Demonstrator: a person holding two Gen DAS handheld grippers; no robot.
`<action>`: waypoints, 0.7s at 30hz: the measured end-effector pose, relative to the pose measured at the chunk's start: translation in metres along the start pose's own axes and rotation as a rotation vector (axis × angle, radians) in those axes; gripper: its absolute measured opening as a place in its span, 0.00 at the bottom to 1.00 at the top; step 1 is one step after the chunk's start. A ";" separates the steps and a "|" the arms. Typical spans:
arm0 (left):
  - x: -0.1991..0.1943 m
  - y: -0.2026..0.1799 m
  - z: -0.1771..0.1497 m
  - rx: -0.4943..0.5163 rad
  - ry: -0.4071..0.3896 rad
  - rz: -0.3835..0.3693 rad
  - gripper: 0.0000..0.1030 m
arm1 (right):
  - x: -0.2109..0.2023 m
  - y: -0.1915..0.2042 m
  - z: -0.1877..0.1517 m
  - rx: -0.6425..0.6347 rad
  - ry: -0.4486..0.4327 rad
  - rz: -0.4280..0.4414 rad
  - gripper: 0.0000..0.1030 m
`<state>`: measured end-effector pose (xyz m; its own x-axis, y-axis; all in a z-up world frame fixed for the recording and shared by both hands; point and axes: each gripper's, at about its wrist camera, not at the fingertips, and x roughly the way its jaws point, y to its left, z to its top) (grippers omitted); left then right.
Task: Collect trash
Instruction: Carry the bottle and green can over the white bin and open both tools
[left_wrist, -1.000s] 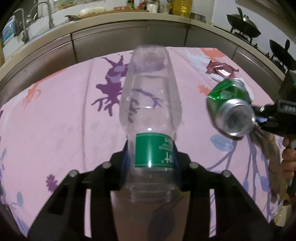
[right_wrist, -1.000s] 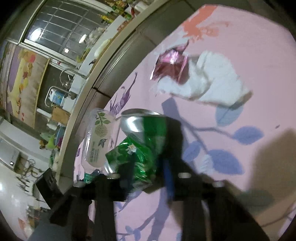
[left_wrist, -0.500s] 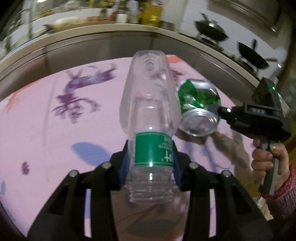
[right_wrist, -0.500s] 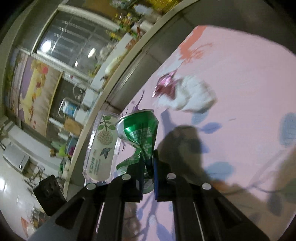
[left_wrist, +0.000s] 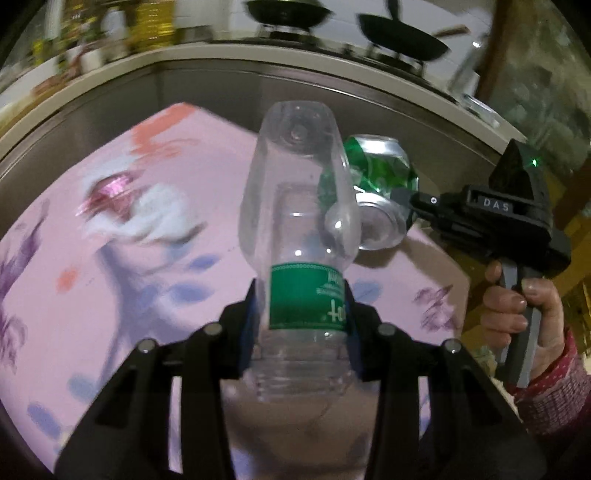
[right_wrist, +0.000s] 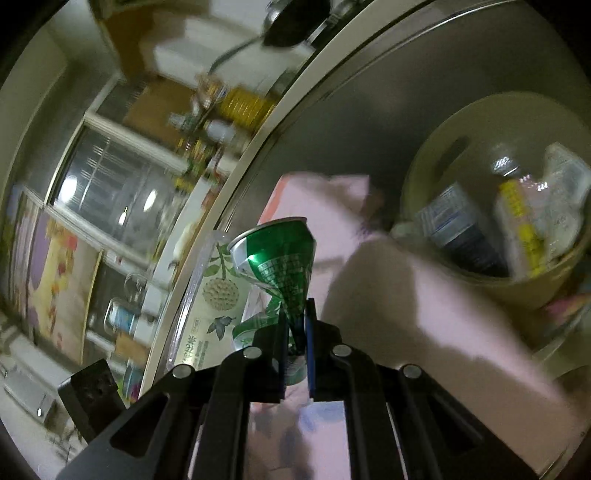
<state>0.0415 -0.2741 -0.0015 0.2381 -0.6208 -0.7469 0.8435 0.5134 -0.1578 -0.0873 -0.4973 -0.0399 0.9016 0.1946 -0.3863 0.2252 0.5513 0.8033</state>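
Both grippers are loaded: the left gripper clamps a clear plastic bottle, the right gripper pinches a crushed green can. Nearby stands a trash bin holding packaging.

Clear plastic bottle: green label band near neck, base pointing away, held aloft over pink tablecloth. Crushed green can: pinched flat at its waist, silver rim outward, just right of the bottle. Beige bin off the table's corner, holding bottles and wrappers.
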 end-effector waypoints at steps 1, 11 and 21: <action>0.008 -0.009 0.008 0.017 0.008 -0.014 0.38 | -0.009 -0.010 0.007 0.016 -0.028 -0.009 0.05; 0.100 -0.097 0.072 0.170 0.093 -0.091 0.38 | -0.048 -0.091 0.053 0.107 -0.211 -0.120 0.05; 0.152 -0.123 0.093 0.216 0.172 -0.076 0.38 | -0.063 -0.124 0.070 0.095 -0.274 -0.215 0.05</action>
<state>0.0181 -0.4866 -0.0354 0.1003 -0.5339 -0.8396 0.9432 0.3195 -0.0905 -0.1464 -0.6345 -0.0841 0.8923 -0.1493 -0.4260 0.4426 0.4753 0.7604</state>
